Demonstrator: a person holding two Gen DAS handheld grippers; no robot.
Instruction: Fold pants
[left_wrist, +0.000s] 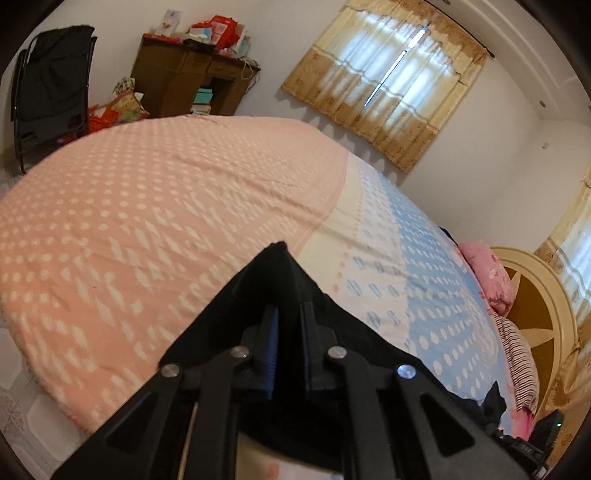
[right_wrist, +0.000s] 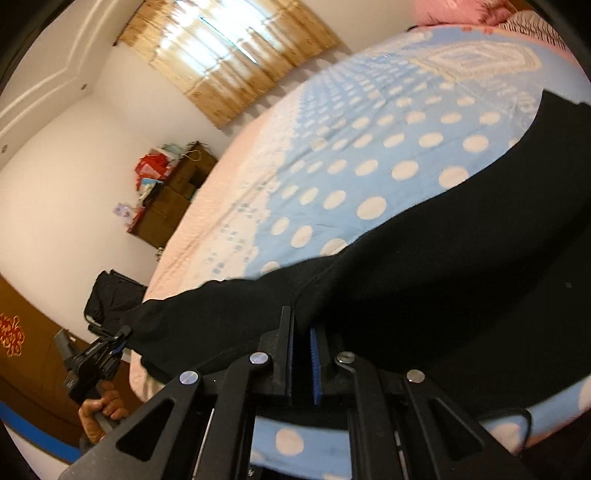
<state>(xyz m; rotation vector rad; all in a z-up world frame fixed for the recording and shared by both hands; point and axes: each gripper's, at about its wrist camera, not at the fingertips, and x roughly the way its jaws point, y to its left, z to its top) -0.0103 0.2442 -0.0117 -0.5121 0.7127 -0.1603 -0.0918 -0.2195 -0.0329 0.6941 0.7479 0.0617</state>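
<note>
The black pants (right_wrist: 443, 266) lie across the near edge of the bed and are lifted along that edge. My left gripper (left_wrist: 287, 317) is shut on a corner of the pants (left_wrist: 273, 280), which rises in a peak between its fingers. My right gripper (right_wrist: 301, 325) is shut on the pants' edge, with cloth draped over its fingertips. The left gripper (right_wrist: 120, 338) also shows in the right wrist view, at the far left, pinching the pants' end in a hand.
The bed (left_wrist: 166, 206) has a pink and blue dotted cover. Pink pillows (left_wrist: 487, 273) and a cream headboard (left_wrist: 539, 306) are at the right. A brown cabinet (left_wrist: 192, 74) with boxes and a black chair (left_wrist: 55, 85) stand beyond the bed's far side.
</note>
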